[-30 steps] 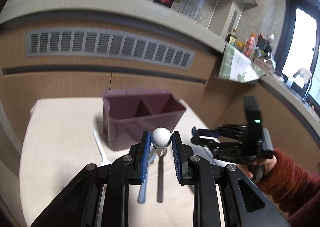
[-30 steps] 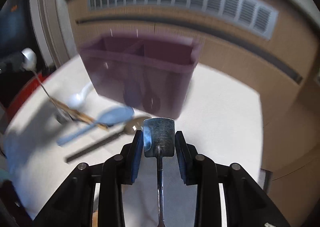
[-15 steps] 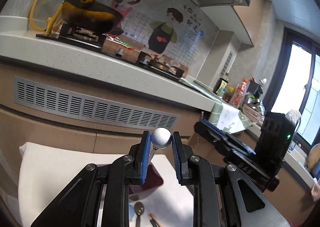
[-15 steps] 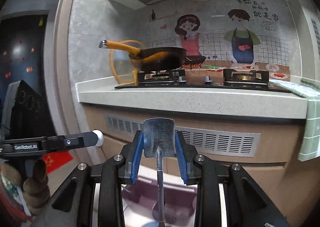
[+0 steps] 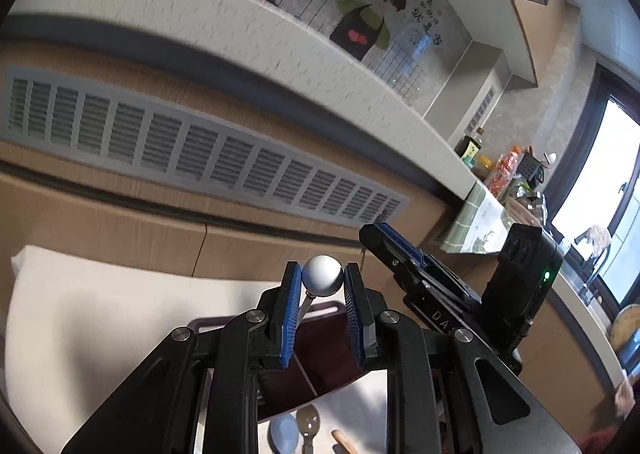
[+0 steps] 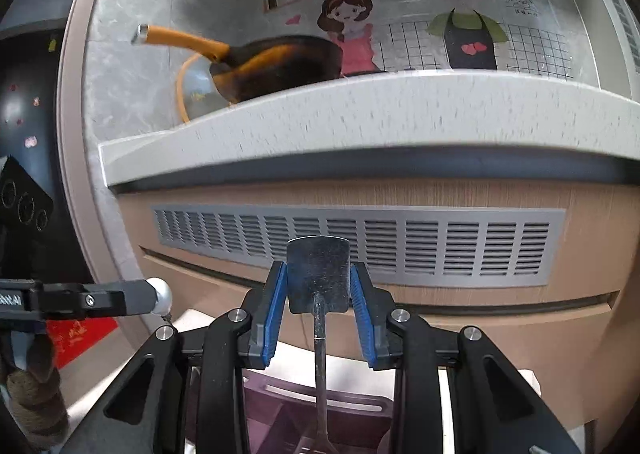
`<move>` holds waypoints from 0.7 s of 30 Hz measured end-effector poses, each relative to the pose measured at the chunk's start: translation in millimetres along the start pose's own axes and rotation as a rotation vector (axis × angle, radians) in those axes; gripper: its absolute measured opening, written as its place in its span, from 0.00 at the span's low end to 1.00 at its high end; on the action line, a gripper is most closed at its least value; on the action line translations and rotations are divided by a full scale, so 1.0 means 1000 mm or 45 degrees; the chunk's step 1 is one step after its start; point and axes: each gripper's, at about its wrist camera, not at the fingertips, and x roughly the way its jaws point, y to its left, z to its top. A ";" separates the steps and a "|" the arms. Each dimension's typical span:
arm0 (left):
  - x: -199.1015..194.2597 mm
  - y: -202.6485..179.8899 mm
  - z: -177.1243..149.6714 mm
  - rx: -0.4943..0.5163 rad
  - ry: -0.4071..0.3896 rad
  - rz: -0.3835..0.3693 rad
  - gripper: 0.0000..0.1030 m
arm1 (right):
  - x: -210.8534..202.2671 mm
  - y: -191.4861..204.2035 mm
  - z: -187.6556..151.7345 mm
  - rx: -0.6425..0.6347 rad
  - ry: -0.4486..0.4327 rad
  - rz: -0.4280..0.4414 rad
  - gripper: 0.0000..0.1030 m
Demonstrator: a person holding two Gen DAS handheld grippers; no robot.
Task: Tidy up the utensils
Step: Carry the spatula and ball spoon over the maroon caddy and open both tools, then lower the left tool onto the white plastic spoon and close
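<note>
My left gripper (image 5: 320,274) is shut on the pale ball end (image 5: 323,283) of a thin-stemmed utensil. Its stem slants down toward the purple divided caddy (image 5: 320,358) directly beneath the fingers. In the right wrist view, my right gripper (image 6: 318,274) is shut on the flat metal handle (image 6: 319,270) of a utensil. That utensil's shaft hangs straight down over the caddy (image 6: 280,394). The right gripper (image 5: 380,234) shows beside the left one, slightly farther right. The left gripper (image 6: 120,298) with its ball appears at the left edge.
A blue spoon (image 5: 284,434), a metal spoon (image 5: 308,420) and a wooden chopstick (image 5: 344,440) lie on the white table (image 5: 100,314) in front of the caddy. Behind stands a wooden cabinet front with a grey vent (image 6: 360,246) under a stone counter (image 6: 360,126).
Both grippers have lifted off the table with their utensils. The views swung up from the tabletop to the counter. The caddy now sits right beneath both sets of fingers.
</note>
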 end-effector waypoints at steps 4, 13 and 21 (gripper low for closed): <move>0.008 0.014 -0.015 -0.025 0.004 -0.058 0.40 | 0.004 -0.001 -0.027 -0.054 0.051 -0.039 0.30; -0.039 0.028 -0.037 -0.042 -0.105 0.134 0.50 | -0.051 0.019 -0.043 -0.224 0.073 -0.165 0.31; -0.027 0.087 -0.134 -0.277 0.230 0.263 0.50 | -0.091 0.028 -0.076 -0.255 0.305 -0.275 0.37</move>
